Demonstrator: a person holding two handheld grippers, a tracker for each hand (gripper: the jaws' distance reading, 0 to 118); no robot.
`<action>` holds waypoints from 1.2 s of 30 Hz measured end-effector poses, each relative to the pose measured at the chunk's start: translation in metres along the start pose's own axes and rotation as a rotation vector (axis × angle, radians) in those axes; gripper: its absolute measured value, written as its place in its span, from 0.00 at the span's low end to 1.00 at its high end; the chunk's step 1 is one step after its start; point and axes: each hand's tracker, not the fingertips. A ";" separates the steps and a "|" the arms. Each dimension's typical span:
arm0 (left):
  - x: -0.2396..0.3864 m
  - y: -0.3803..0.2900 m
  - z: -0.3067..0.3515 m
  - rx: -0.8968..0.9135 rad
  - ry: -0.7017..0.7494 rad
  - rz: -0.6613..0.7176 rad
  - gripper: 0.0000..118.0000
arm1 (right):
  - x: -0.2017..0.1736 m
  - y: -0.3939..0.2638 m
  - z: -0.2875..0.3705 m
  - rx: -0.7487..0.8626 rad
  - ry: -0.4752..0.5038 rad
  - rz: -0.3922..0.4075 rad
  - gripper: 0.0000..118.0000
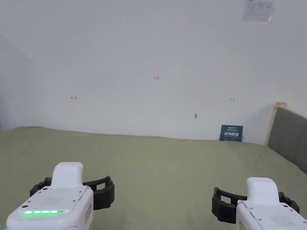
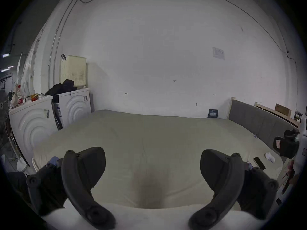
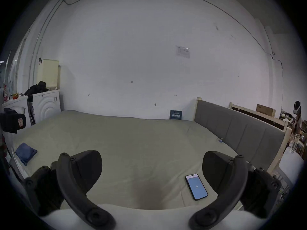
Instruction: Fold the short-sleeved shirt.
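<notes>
Above the green bed, left claw and right claw hang wide and empty, seemingly poised to start; a folded blue garment, possibly the shirt, lies at nine o'clock.

On the bed, a phone lay near the right side before the headboard, a folded cloth lay at the left edge, and two washing machines stood left of the bed, against the wall.

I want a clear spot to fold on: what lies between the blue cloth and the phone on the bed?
Bare olive sheet between blue cloth and phone, in the right gripper view.
</notes>
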 end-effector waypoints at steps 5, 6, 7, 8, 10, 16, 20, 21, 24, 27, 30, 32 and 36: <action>0.000 0.001 0.001 -0.005 -0.016 0.016 0.99 | -0.001 0.003 0.003 0.029 0.039 -0.049 1.00; 0.001 0.001 0.001 -0.001 -0.016 0.017 0.99 | -0.001 0.004 0.003 0.029 0.052 -0.064 1.00; 0.003 0.001 0.001 0.000 -0.017 0.016 0.99 | 0.000 0.004 0.004 0.028 0.064 -0.074 1.00; 0.004 0.002 0.000 -0.002 -0.020 0.014 0.99 | 0.000 0.005 0.004 0.032 0.073 -0.079 1.00; 0.004 0.002 0.000 -0.004 -0.021 0.002 0.99 | 0.000 0.005 0.005 0.037 0.079 -0.082 1.00; 0.007 0.002 0.001 -0.004 -0.025 -0.009 0.99 | -0.003 0.007 0.005 0.044 0.062 -0.059 1.00; 0.007 0.003 0.001 -0.010 -0.026 -0.002 0.99 | -0.001 0.007 0.005 0.039 0.078 -0.079 1.00; 0.006 0.003 0.002 -0.014 -0.029 0.002 0.99 | -0.001 0.006 0.005 0.037 0.086 -0.081 1.00; 0.007 0.004 0.003 -0.010 -0.043 0.005 0.99 | 0.000 0.004 0.006 0.042 0.099 -0.078 1.00; 0.007 0.005 0.004 -0.005 -0.045 0.003 0.99 | 0.000 0.004 0.006 0.048 0.092 -0.070 1.00; 0.007 0.005 0.004 -0.004 -0.053 0.007 0.99 | -0.002 0.004 0.005 0.041 0.079 -0.036 1.00; 0.008 0.006 0.004 -0.012 -0.049 0.006 0.99 | -0.003 0.004 0.006 0.043 0.073 -0.028 1.00; 0.005 0.008 0.006 0.001 -0.036 0.008 0.99 | 0.000 0.006 0.006 0.045 0.069 -0.046 1.00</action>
